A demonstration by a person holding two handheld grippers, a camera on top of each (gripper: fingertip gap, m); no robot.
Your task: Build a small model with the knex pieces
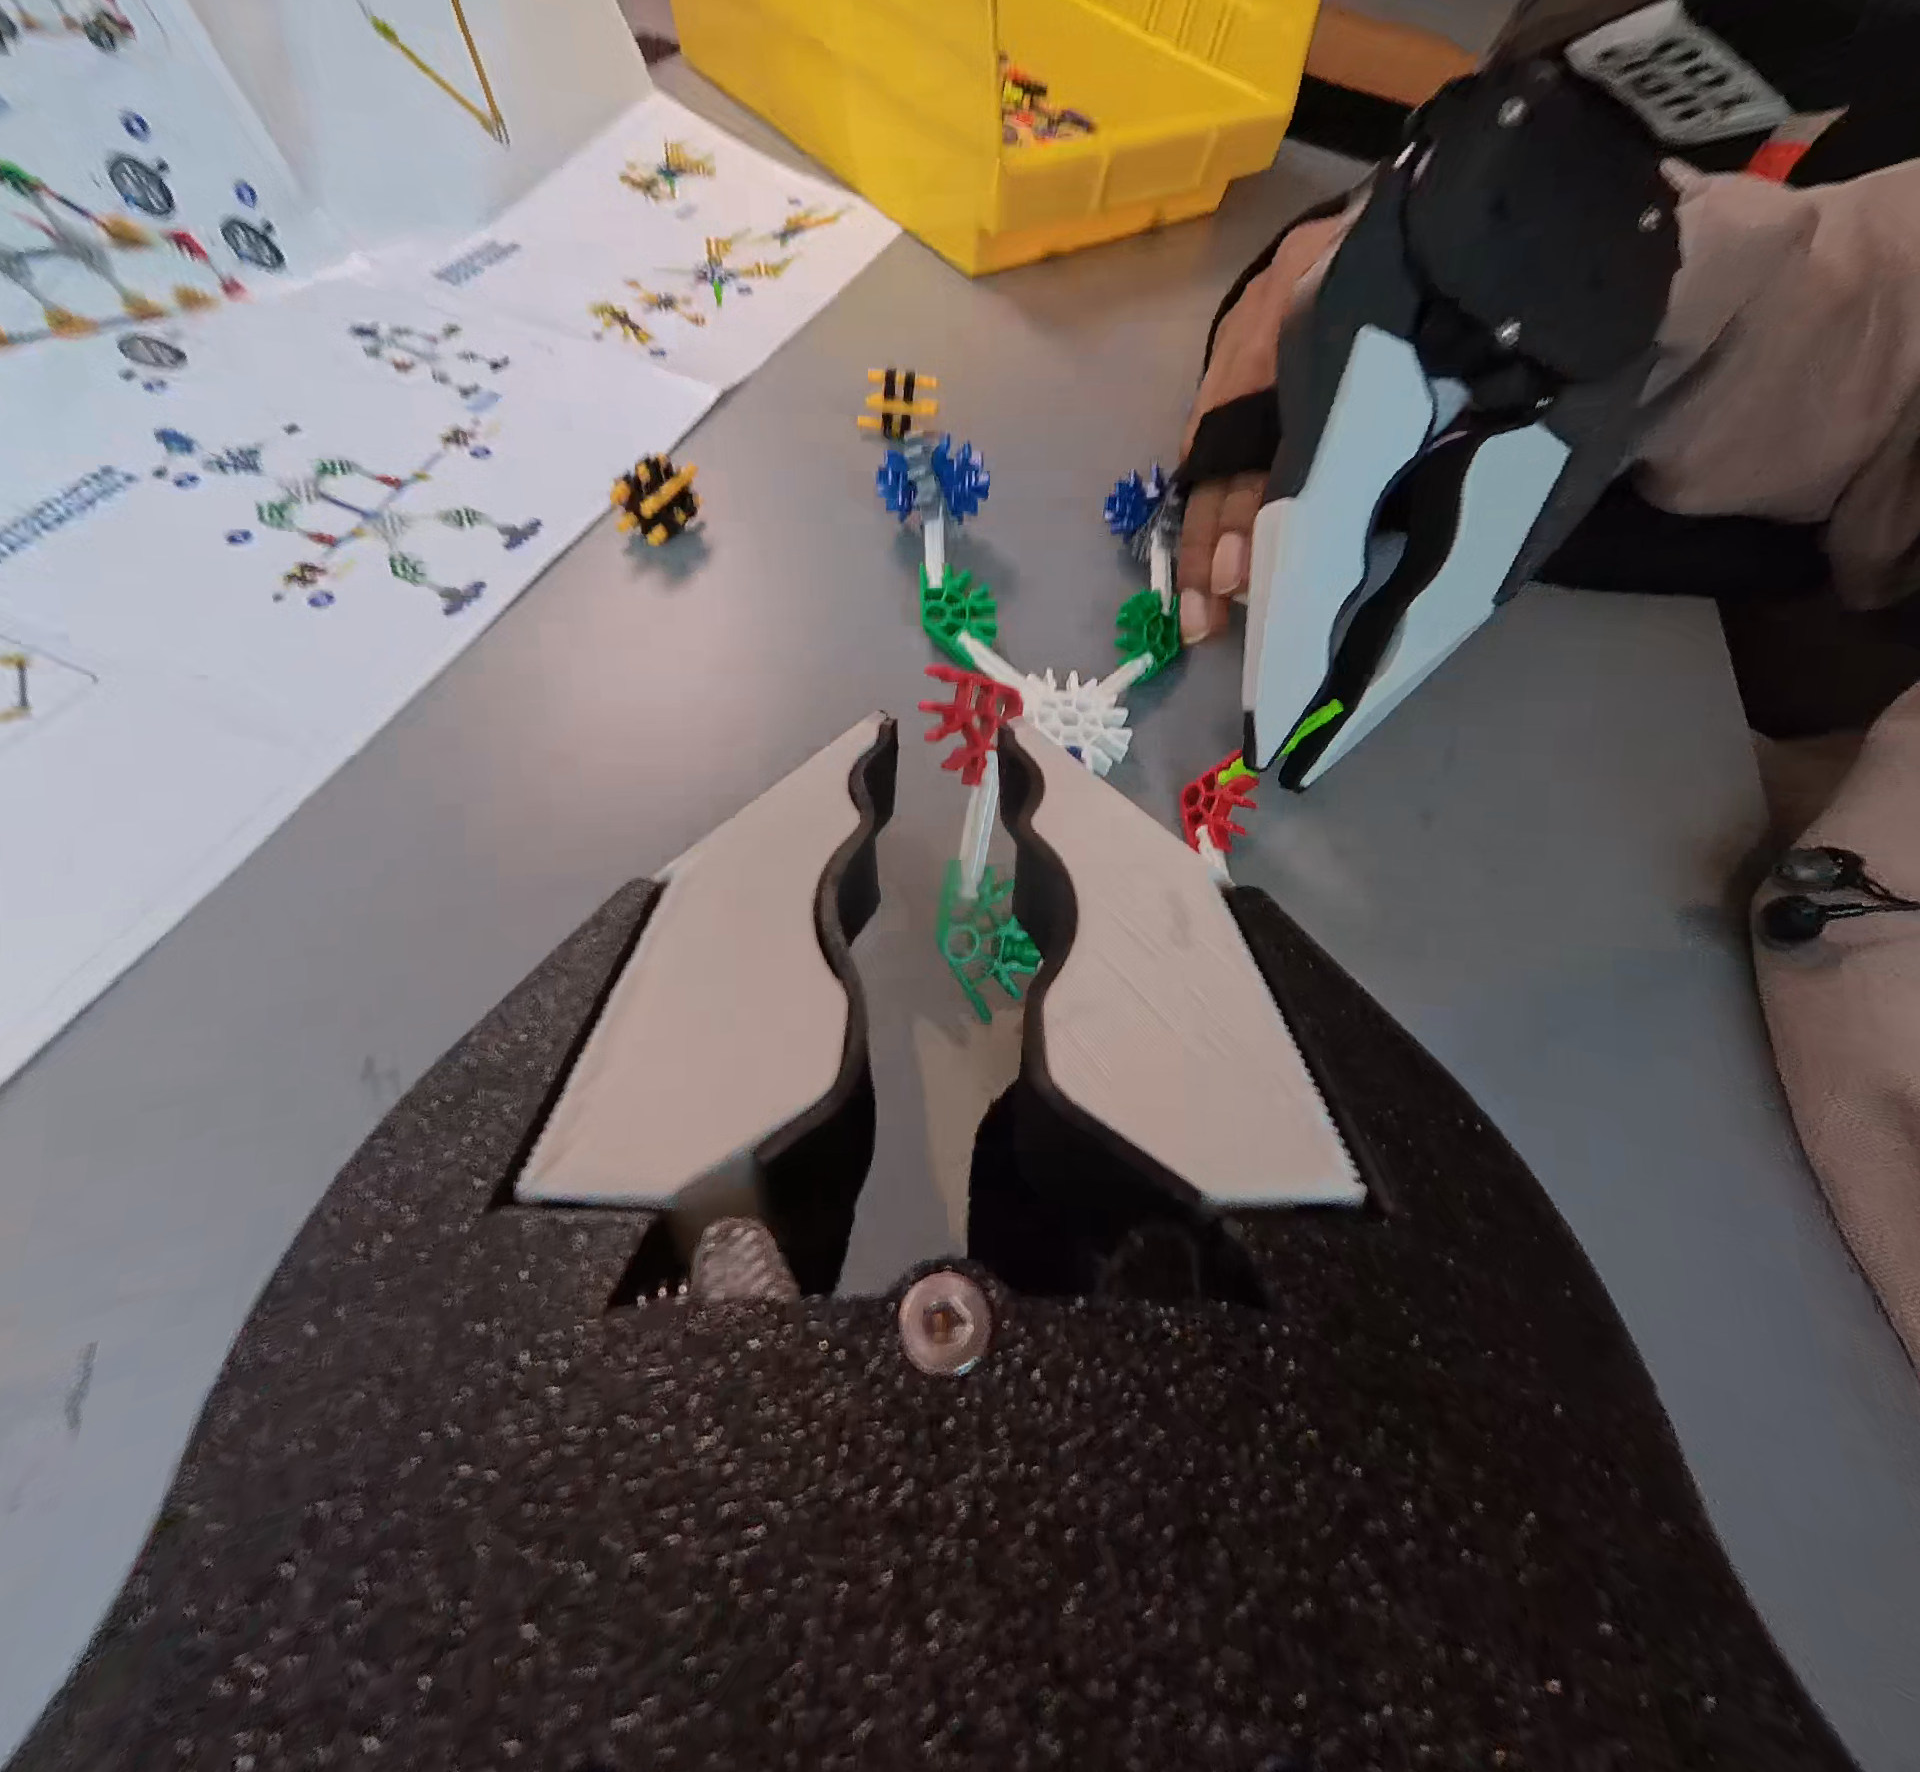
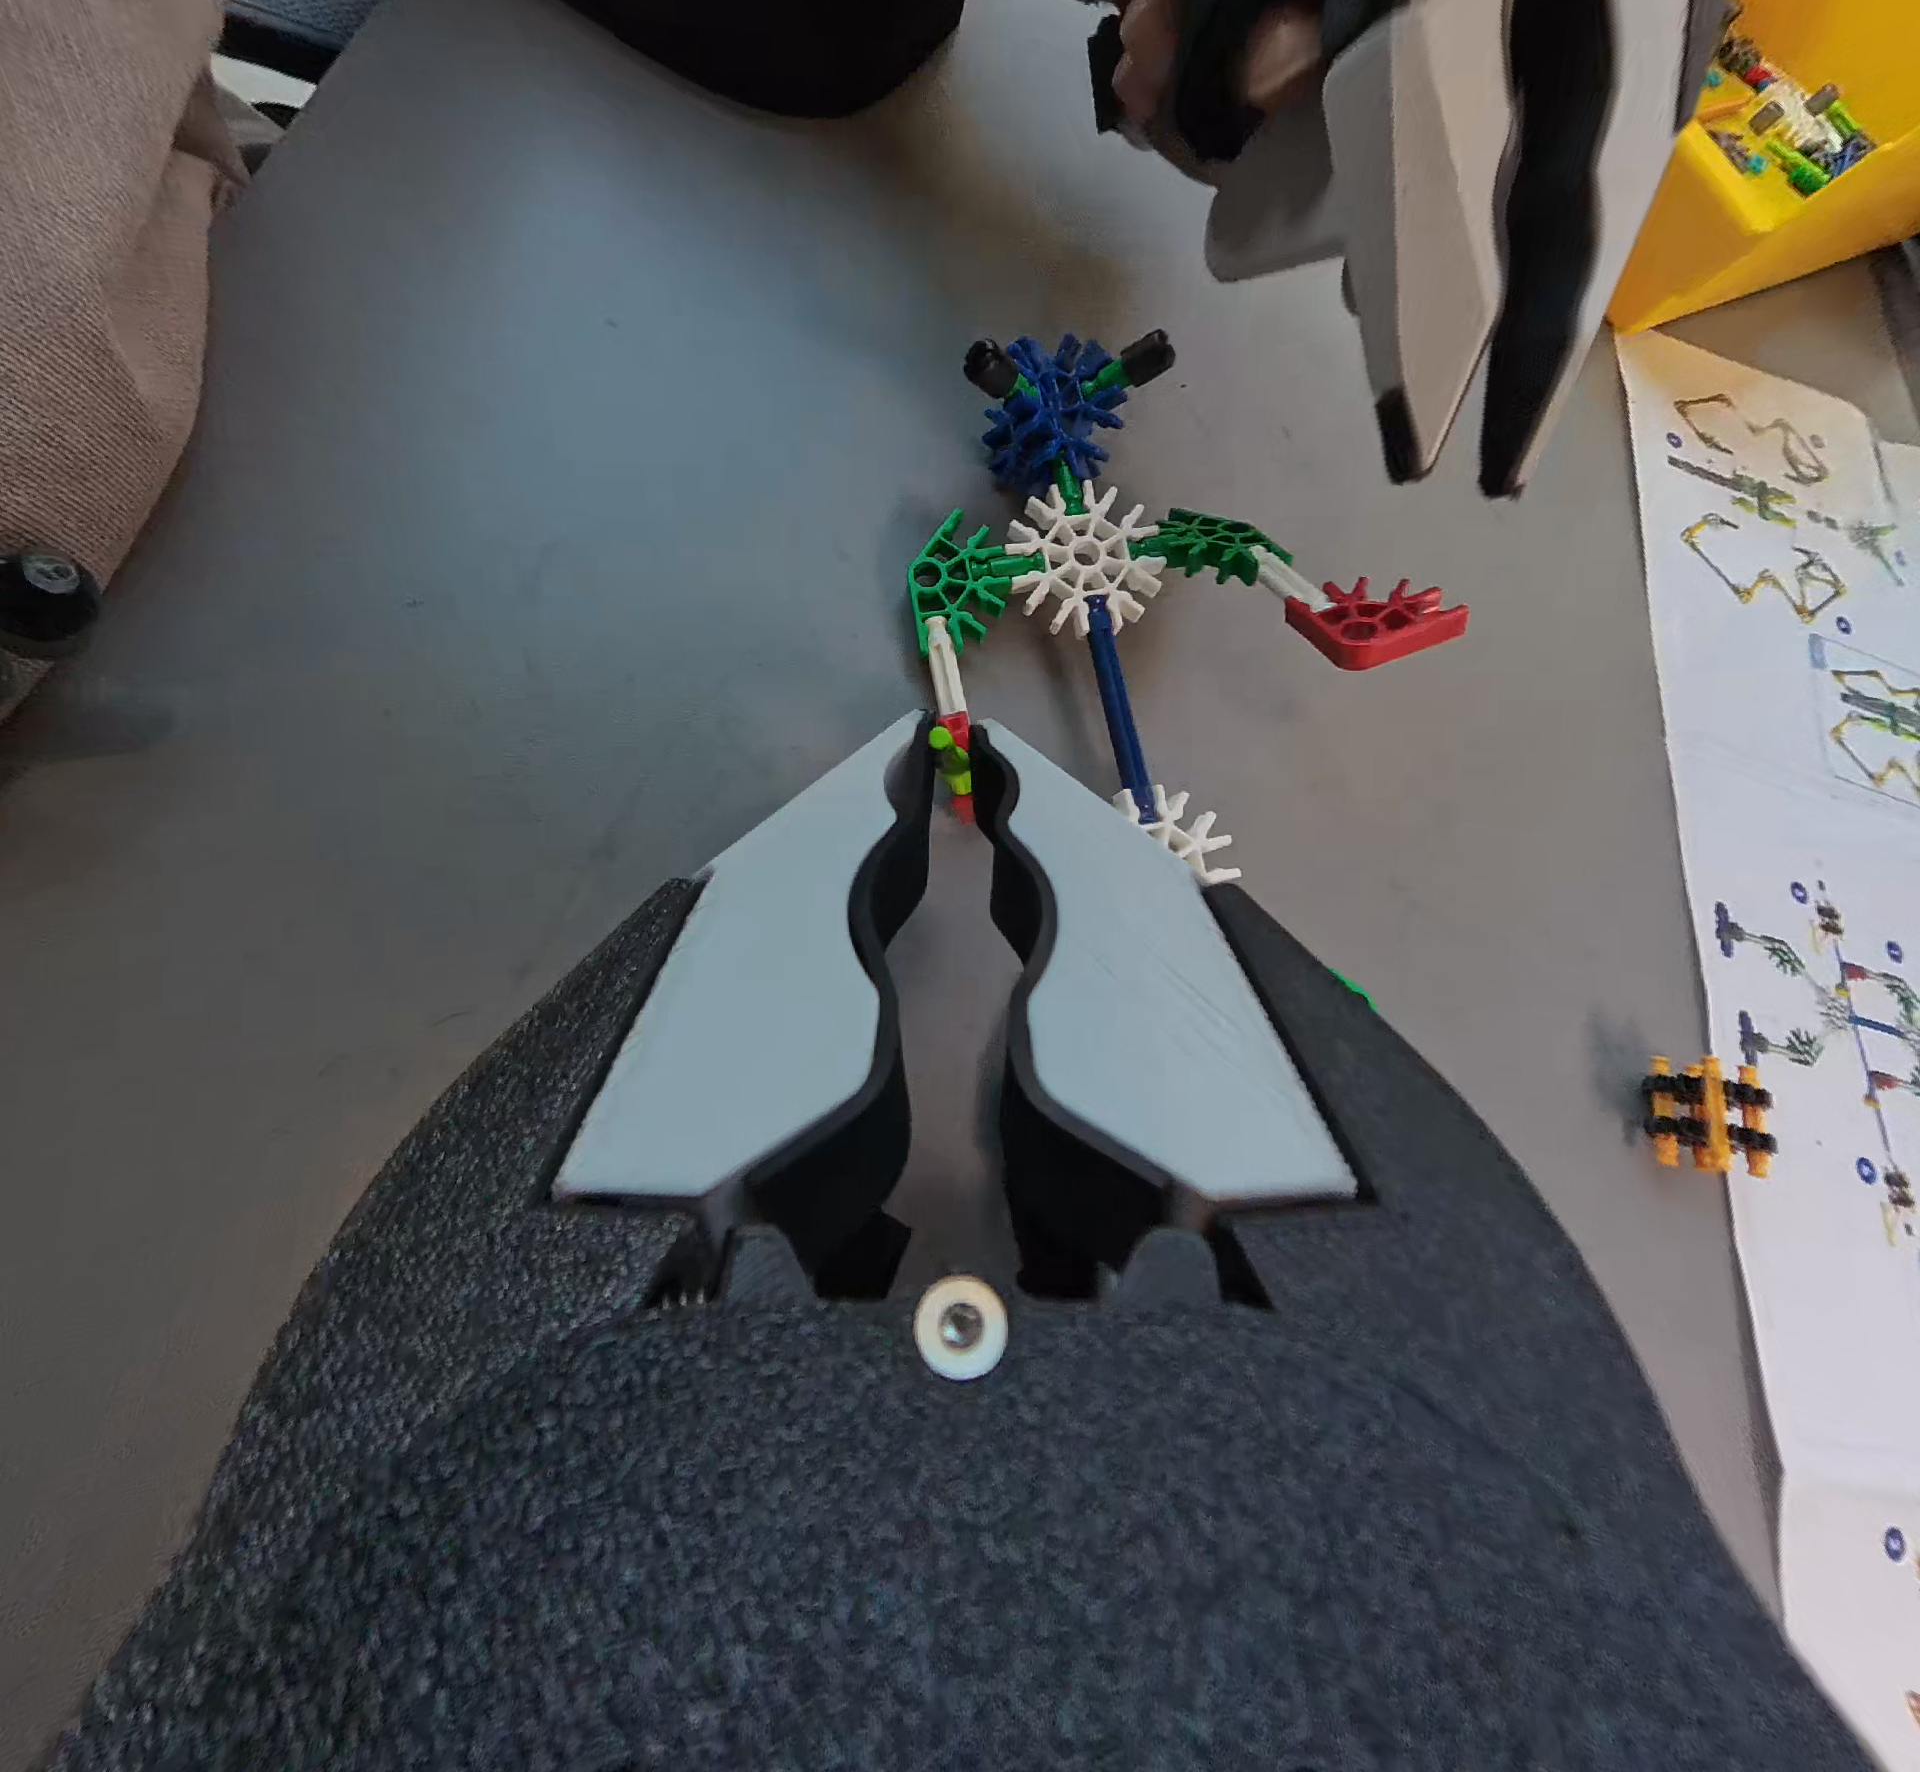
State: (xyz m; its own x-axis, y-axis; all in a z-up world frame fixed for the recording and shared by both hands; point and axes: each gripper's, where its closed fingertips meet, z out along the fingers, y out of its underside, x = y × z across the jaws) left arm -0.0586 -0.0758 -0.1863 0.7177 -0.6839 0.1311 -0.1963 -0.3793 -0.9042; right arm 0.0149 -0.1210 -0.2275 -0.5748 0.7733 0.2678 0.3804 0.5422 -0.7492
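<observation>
No brand name can be made out on any item; printed writing is carried by the white instruction sheets (image 1: pixel 343 434), but it is blurred and is not repeated here. A stick figure built of toy rods and connectors (image 2: pixel 1081 559) is laid flat on the grey table (image 1: pixel 520 787). In the right wrist view it is seen to be made up of two white snowflake connectors, two green ones, two red ones at the arm ends and a blue head piece. The left gripper (image 1: pixel 940 735) is held over the figure with its jaws parted, a red connector (image 1: pixel 968 714) and white rod lying in the gap; whether they are touched cannot be told. The right gripper (image 2: pixel 958 735) is closed on a small lime-green rod (image 2: pixel 948 754) at the red connector at the end of the figure's other arm. Two yellow-and-black wheel-like pieces (image 1: pixel 655 498) are set on the table near the sheets. One yellow bin (image 1: pixel 966 49) holding mixed small parts is placed behind them.
</observation>
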